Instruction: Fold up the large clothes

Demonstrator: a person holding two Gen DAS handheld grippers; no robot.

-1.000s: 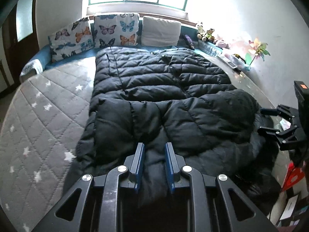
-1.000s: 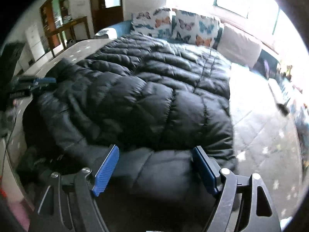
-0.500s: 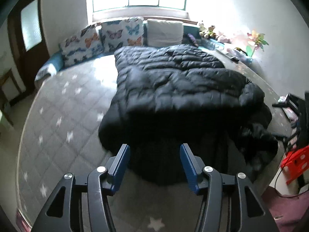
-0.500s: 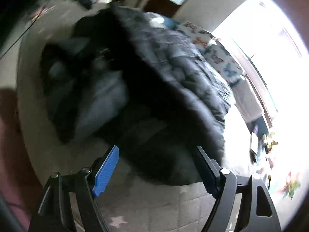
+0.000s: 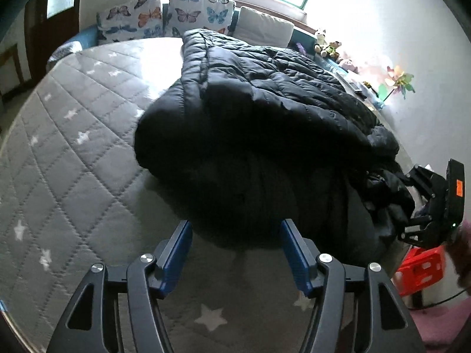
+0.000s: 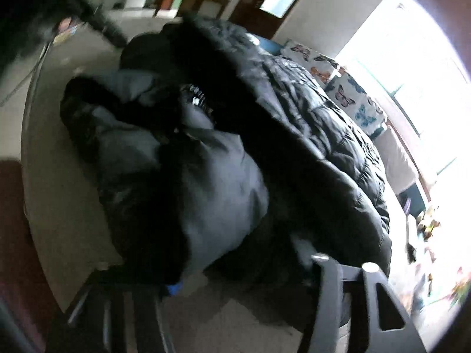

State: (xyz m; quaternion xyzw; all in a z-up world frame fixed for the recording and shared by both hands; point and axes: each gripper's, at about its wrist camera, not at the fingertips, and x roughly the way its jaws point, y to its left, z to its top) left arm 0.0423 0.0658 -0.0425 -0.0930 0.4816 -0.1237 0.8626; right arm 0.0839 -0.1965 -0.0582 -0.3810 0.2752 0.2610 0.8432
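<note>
Both grippers have drawn back from the black puffer coat point(image 5: 259, 135) since a second ago, when the left one was nearly closed low over its folded hem and the right one stood wide over the padding. That coat lies on the grey star-quilted bed cover point(image 5: 73, 153), its top layer folded over so a rounded fold faces the cameras, with the grey lining point(image 6: 217, 194) bulging out on the side towards the right gripper. Relative to the coat, the butterfly cushions point(image 5: 164, 17) and a plain white pillow point(image 5: 265, 28) sit beyond its far end, under the window.

Just short of the coat's near fold, the left gripper point(image 5: 235, 253) hovers above bare cover; its jaws have just been opening and stand well apart with nothing between them. Beside the coat's lining edge, the right gripper point(image 6: 244, 279) is blurred and partly buried in dark fabric; its jaws have just been closing with coat material between them, but I cannot tell whether the pads already press on it. A red crate point(image 5: 421, 267) sits off the coat's right side, below the bed.
</note>
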